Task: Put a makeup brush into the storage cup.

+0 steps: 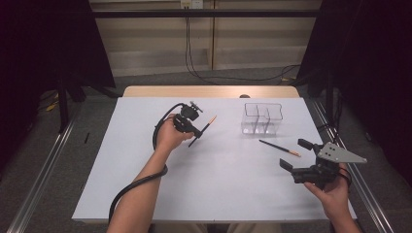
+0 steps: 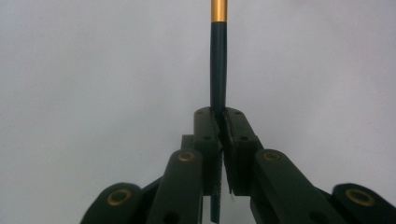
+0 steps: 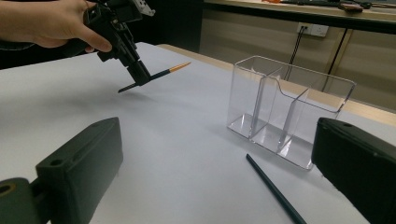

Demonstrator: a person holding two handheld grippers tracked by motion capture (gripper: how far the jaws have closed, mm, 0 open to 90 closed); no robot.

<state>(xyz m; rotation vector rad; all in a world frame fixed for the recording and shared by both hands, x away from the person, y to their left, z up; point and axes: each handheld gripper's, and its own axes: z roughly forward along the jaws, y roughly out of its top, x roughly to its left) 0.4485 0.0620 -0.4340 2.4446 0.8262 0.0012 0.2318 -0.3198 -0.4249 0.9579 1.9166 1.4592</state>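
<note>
Pencil (image 2: 218, 65) clenched in left claw (image 2: 220, 114) (tip cut off); right claw (image 1: 295, 154) released.

Clear divided holder (image 1: 262, 118), second pencil (image 1: 279, 147) beside it

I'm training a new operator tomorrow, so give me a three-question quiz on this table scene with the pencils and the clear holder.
1. True or false: the left gripper is shut on a pencil.
2. Where does the second pencil lie?
A. inside the clear holder
B. on the table between the clear holder and the right gripper
C. between the right gripper's jaws
3. Fill in: the right gripper has its jaws ____ with nothing between them.

Key
1. True. In the left gripper view the pads clamp the dark shaft.
2. B. It lies flat on the table, in front of the clear holder.
3. Open.
</note>
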